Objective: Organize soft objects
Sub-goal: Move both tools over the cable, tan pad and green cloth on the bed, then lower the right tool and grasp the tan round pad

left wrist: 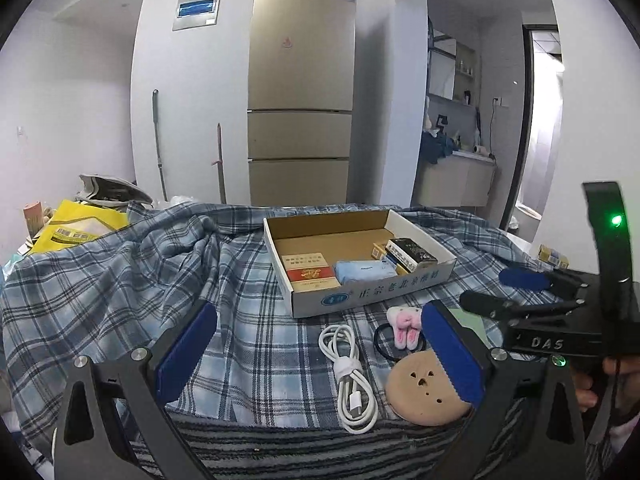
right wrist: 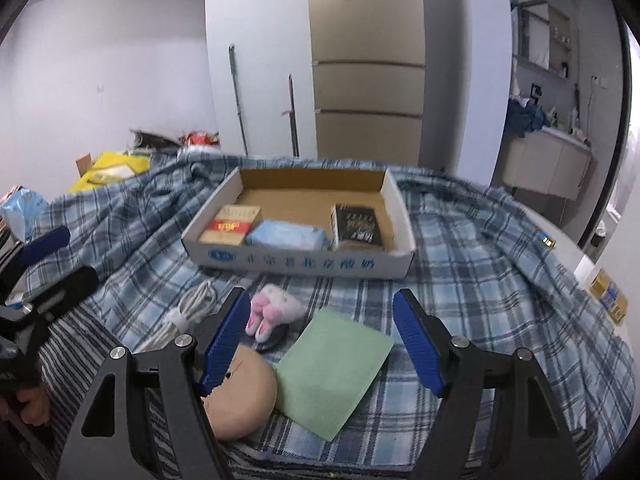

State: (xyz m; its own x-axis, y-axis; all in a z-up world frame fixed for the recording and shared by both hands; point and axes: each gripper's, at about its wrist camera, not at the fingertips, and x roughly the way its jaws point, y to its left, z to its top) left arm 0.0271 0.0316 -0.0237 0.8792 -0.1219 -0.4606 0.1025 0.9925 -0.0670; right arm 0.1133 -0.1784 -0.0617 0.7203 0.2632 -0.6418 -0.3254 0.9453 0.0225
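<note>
A white cardboard box [left wrist: 372, 292] [right wrist: 296, 262] sits on the plaid cloth and holds a blue tissue pack [left wrist: 362, 270] [right wrist: 286, 234], a red-and-tan packet [left wrist: 308, 272] [right wrist: 232, 224] and a black packet [left wrist: 410, 254] [right wrist: 356, 224]. In front of it lie a pink-and-white plush hair tie [left wrist: 406, 324] [right wrist: 274, 310], a tan round plush [left wrist: 424, 392] [right wrist: 244, 396], a green cloth [right wrist: 334, 368] and a coiled white cable [left wrist: 350, 376] [right wrist: 188, 312]. My left gripper [left wrist: 320, 360] is open above the cable. My right gripper [right wrist: 320, 340] [left wrist: 508, 292] is open above the green cloth.
The plaid cloth [left wrist: 140, 280] [right wrist: 480, 260] is rumpled at the left and back. Yellow bags [left wrist: 76, 226] [right wrist: 108, 170] and clutter lie at the far left. A fridge [left wrist: 300, 88] stands behind. Small yellow boxes [right wrist: 608, 296] sit at the right edge.
</note>
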